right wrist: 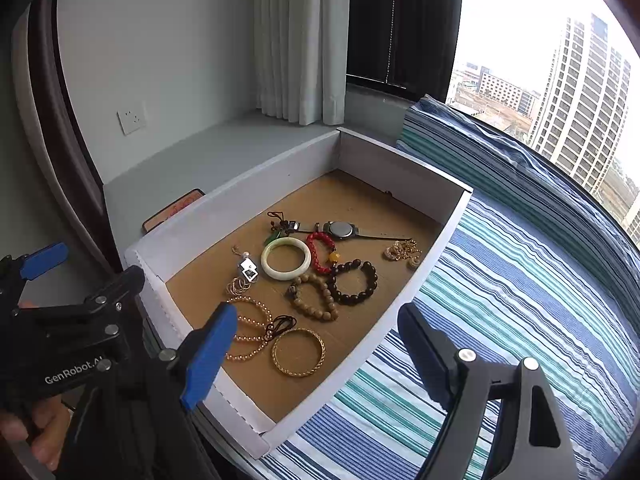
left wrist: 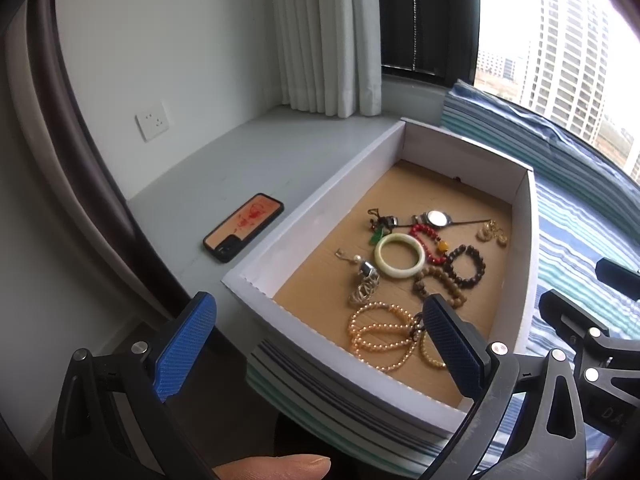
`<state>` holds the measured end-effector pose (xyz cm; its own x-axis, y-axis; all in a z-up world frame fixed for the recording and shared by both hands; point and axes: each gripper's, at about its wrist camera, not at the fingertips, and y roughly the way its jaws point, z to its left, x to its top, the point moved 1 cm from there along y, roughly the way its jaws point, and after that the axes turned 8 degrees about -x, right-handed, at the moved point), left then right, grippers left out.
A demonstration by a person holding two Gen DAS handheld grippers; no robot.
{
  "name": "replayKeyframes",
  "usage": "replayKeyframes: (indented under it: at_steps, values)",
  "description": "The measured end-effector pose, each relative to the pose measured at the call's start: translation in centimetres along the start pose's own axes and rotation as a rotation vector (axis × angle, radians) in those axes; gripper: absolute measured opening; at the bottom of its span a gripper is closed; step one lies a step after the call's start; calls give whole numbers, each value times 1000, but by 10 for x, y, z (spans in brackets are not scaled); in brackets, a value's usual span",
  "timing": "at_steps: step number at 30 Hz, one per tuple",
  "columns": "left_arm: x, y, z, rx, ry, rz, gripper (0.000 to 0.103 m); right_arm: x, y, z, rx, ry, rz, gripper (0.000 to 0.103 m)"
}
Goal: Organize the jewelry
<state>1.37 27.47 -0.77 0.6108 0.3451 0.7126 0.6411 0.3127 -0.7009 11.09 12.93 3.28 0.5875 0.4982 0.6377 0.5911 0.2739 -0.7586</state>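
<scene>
A white cardboard box (left wrist: 320, 208) (right wrist: 240, 184) with a brown floor lies on a striped bed. Inside lie a pale jade bangle (left wrist: 399, 256) (right wrist: 285, 258), a red bead bracelet (right wrist: 320, 250), a dark bead bracelet (left wrist: 466, 266) (right wrist: 354, 282), a tan wooden bead bracelet (right wrist: 314, 296), a pearl strand (left wrist: 380, 336) (right wrist: 248, 334), a gold bangle (right wrist: 298, 352), a watch (left wrist: 436, 218) (right wrist: 340, 230), rings (right wrist: 239, 286) and a gold chain (right wrist: 404, 252). My left gripper (left wrist: 316, 354) is open above the box's near left corner. My right gripper (right wrist: 316, 354) is open over the box's near right edge. Both are empty.
A phone (left wrist: 244, 226) in a black case lies on the grey sill left of the box. The blue and green striped bedding (right wrist: 520, 280) spreads to the right. A wall socket (left wrist: 153, 121), white curtains (left wrist: 320, 36) and a window are behind.
</scene>
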Motion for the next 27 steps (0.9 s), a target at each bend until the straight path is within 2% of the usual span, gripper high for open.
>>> replayKeyframes:
  at_steps: [27]
  values:
    - [2,3,2,11,-1,-2,102,-1,0,2,-6,-6,3,84]
